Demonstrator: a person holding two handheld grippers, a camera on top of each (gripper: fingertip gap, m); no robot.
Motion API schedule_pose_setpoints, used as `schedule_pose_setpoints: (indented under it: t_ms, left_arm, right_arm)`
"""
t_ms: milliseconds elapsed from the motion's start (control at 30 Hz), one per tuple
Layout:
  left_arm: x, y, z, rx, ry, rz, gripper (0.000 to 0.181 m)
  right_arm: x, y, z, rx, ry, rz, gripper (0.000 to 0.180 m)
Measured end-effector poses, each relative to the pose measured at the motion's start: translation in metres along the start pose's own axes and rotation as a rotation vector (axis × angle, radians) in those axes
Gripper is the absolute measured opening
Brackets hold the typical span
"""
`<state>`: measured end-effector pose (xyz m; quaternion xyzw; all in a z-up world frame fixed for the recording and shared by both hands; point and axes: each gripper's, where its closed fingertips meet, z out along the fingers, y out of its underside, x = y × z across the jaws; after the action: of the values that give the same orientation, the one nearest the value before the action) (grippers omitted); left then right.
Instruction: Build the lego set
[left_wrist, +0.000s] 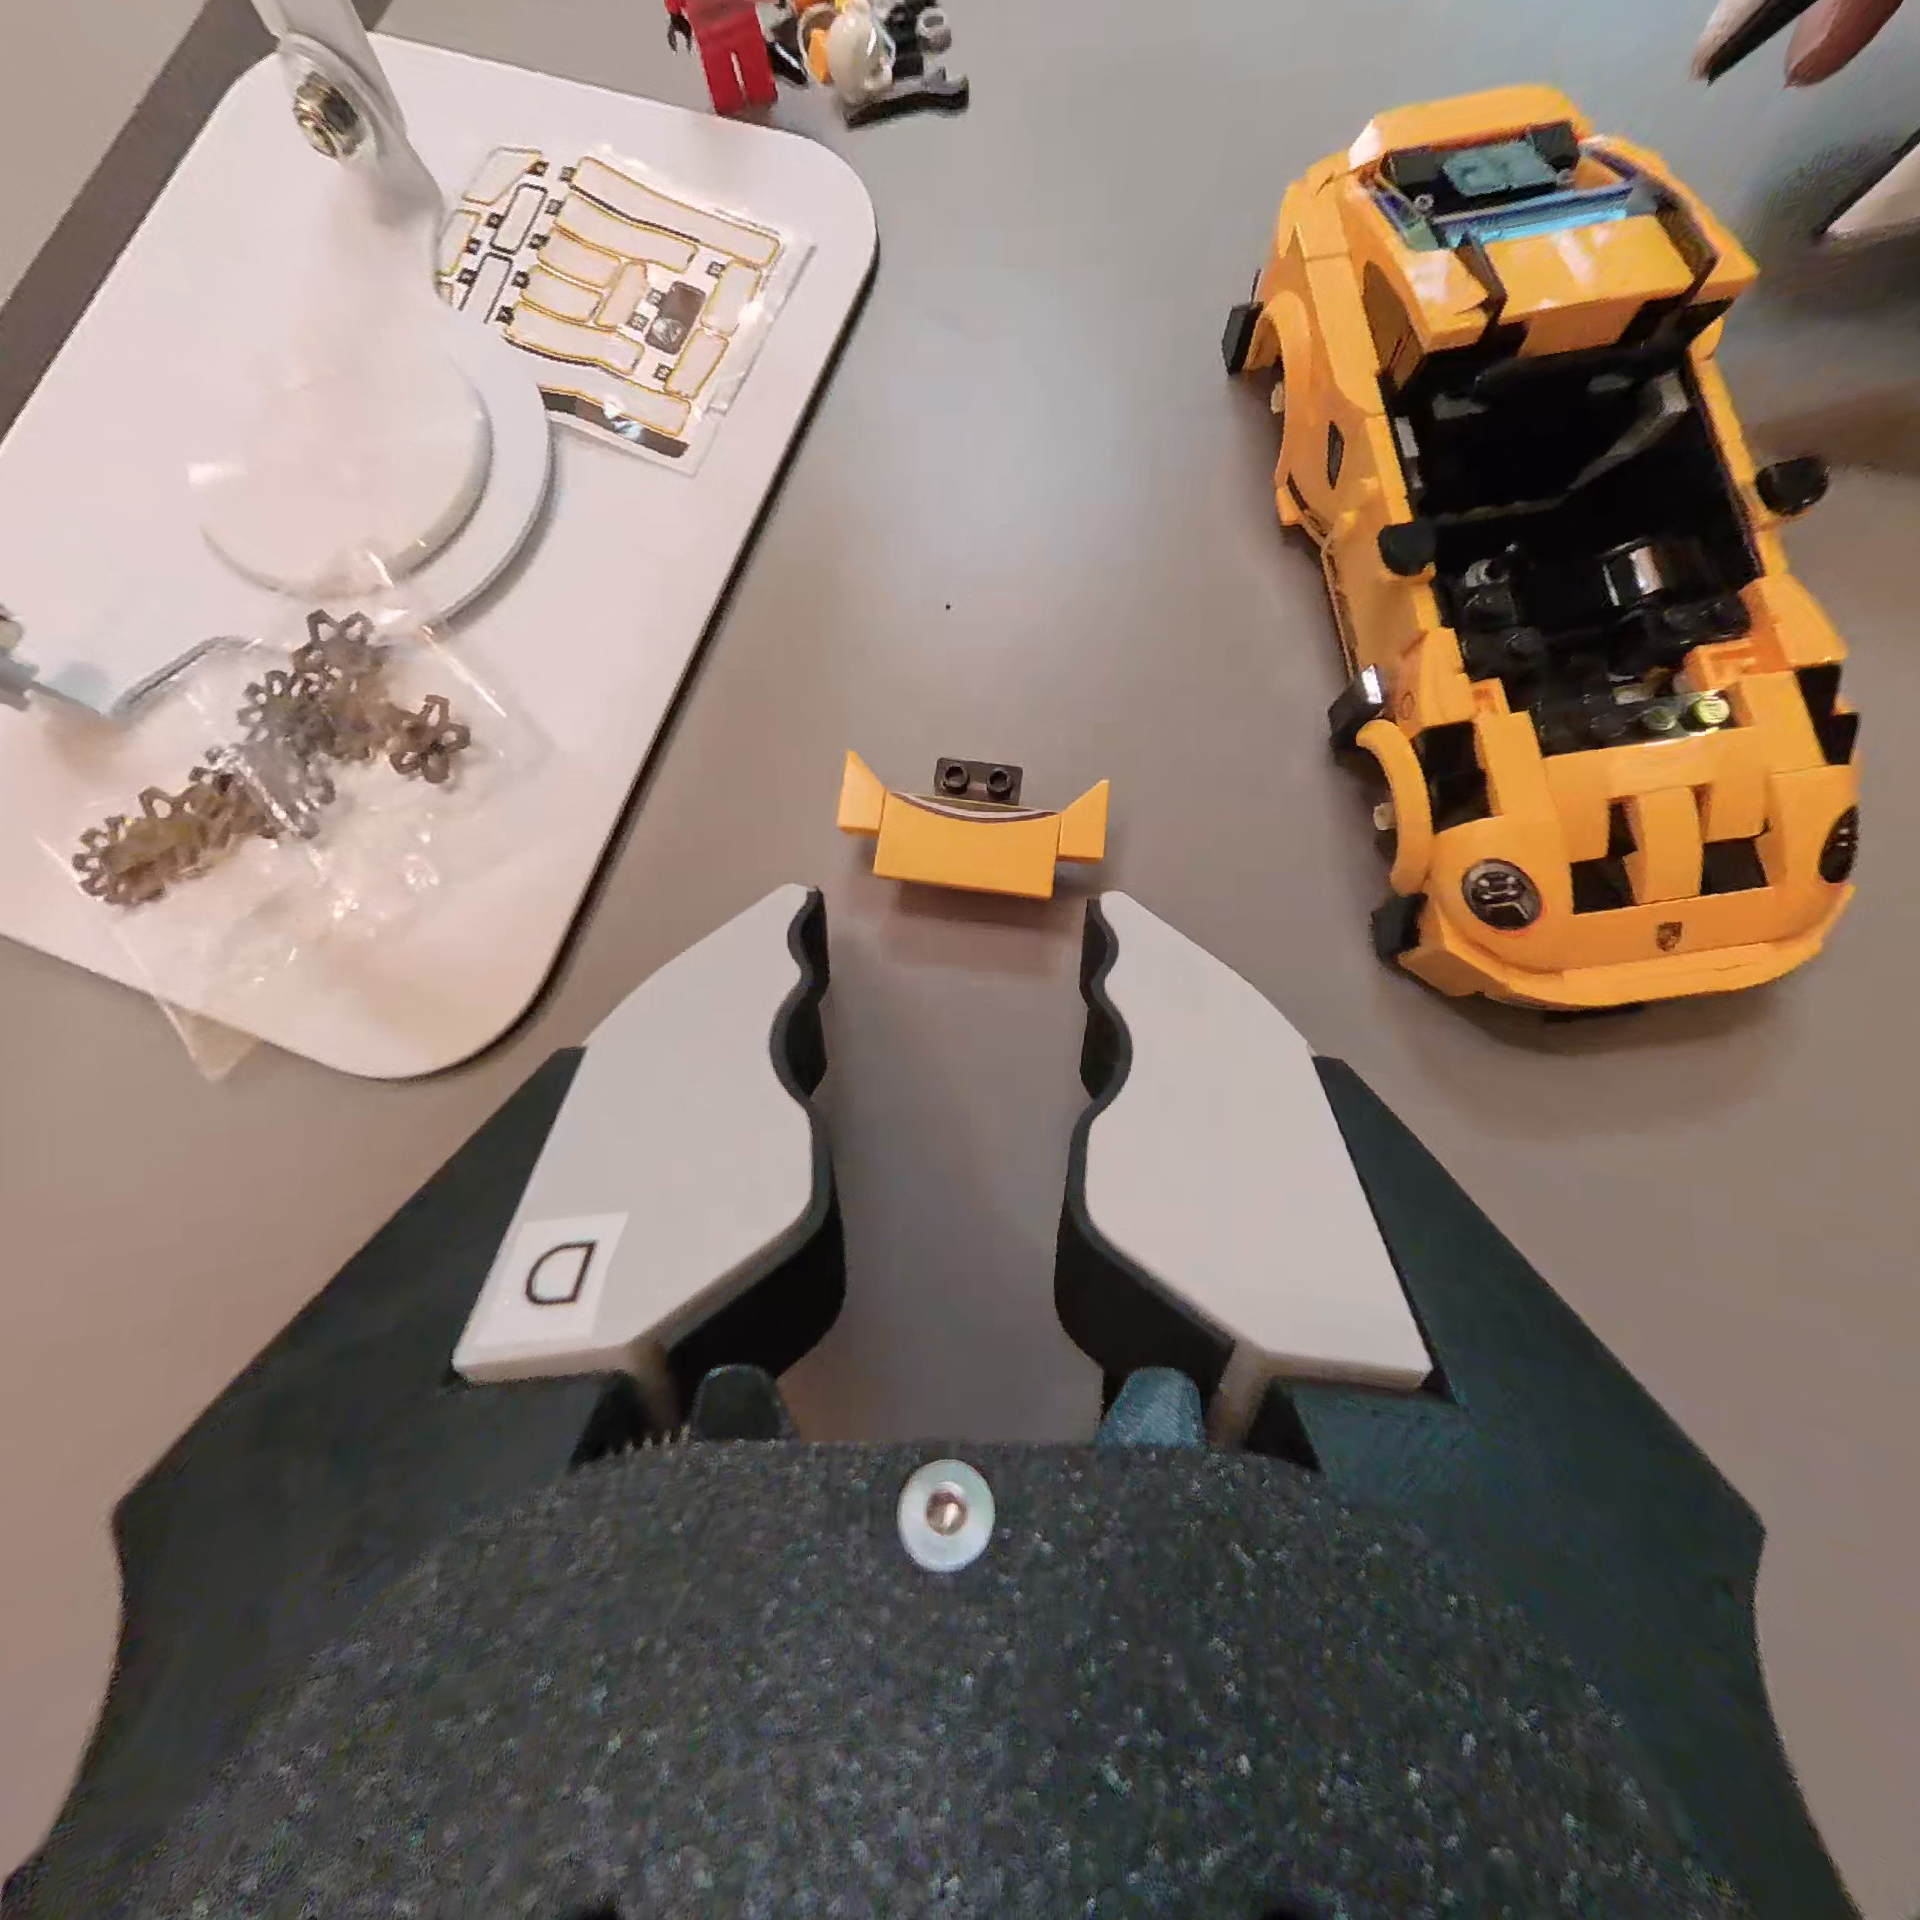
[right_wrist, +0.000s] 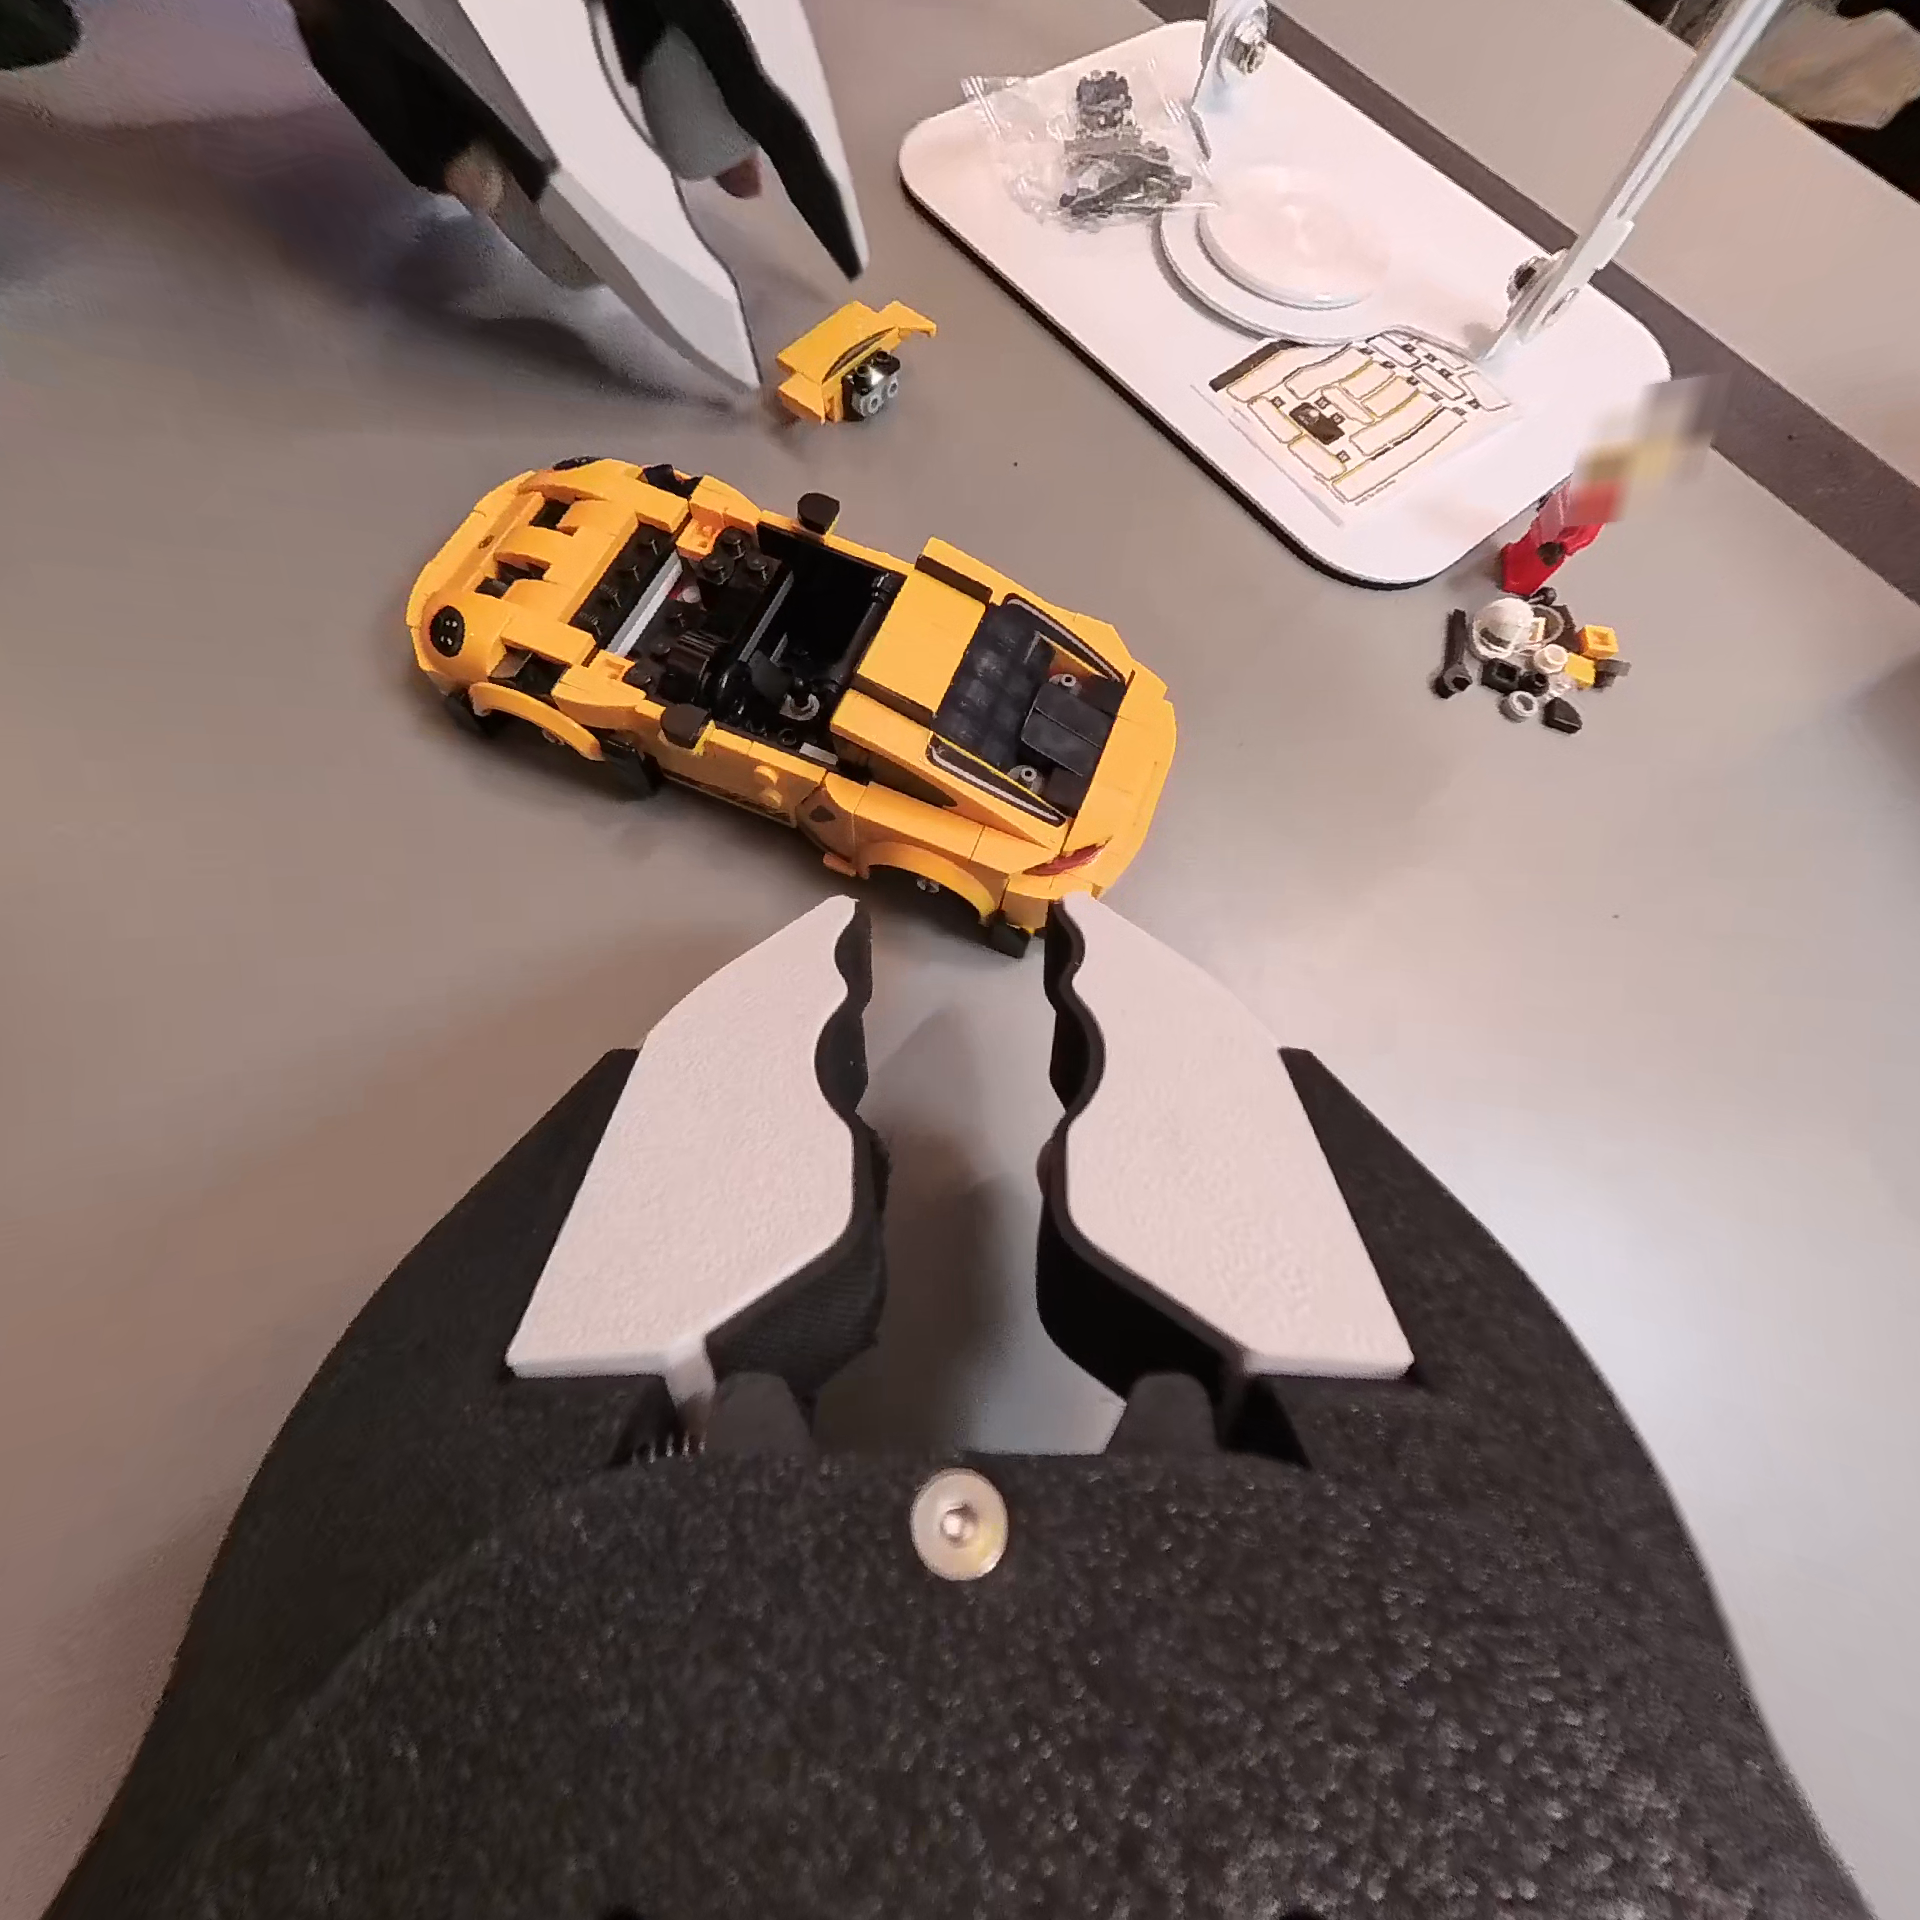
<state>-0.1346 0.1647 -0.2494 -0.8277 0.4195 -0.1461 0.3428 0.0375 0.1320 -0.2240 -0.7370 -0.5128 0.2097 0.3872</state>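
A yellow Lego car (left_wrist: 1538, 582) with an open black cockpit stands on the grey table, also in the right wrist view (right_wrist: 790, 686). A small yellow sub-assembly (left_wrist: 971, 842) with a black two-stud piece lies loose on the table, just beyond my left gripper's tips. My left gripper (left_wrist: 951, 920) is open and empty. In the right wrist view the left gripper (right_wrist: 805, 327) hovers beside the sub-assembly (right_wrist: 847, 364). My right gripper (right_wrist: 956, 925) is open and empty, its tips just short of the car's rear side.
A white stand base (left_wrist: 665, 582) holds a sticker sheet (left_wrist: 613, 301) and a clear bag of dark parts (left_wrist: 281, 748); it also shows in the right wrist view (right_wrist: 1558, 488). A red minifigure (right_wrist: 1548, 551) and several small loose pieces (right_wrist: 1527, 660) lie at the right. My hands' fingertips stand some 20 centimeters from each other.
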Motion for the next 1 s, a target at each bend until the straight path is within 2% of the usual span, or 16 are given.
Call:
schedule_pose_setpoints:
  t_ms: [167,267,533,733,1000]
  left_arm:
    - [-0.002,-0.001,0.008,-0.009,0.021,-0.018,0.042]
    - [-0.001,-0.003,0.01,0.006,0.042,-0.035,0.033]
    - [0.007,-0.017,-0.002,0.063,0.01,-0.04,0.033]
    - [0.058,-0.041,-0.03,0.092,0.001,-0.164,0.033]
    - [0.094,-0.043,-0.01,-0.034,-0.067,-0.235,0.033]
  right_arm:
    - [-0.002,0.001,0.001,0.005,-0.025,0.007,0.03]
    - [-0.004,0.0,0.002,0.009,-0.034,0.003,0.03]
    - [0.001,-0.002,-0.001,0.024,0.0,0.0,0.029]
    - [0.0,-0.008,-0.006,0.05,0.0,0.027,0.029]
    - [-0.004,-0.012,-0.01,0.064,0.01,0.008,0.028]
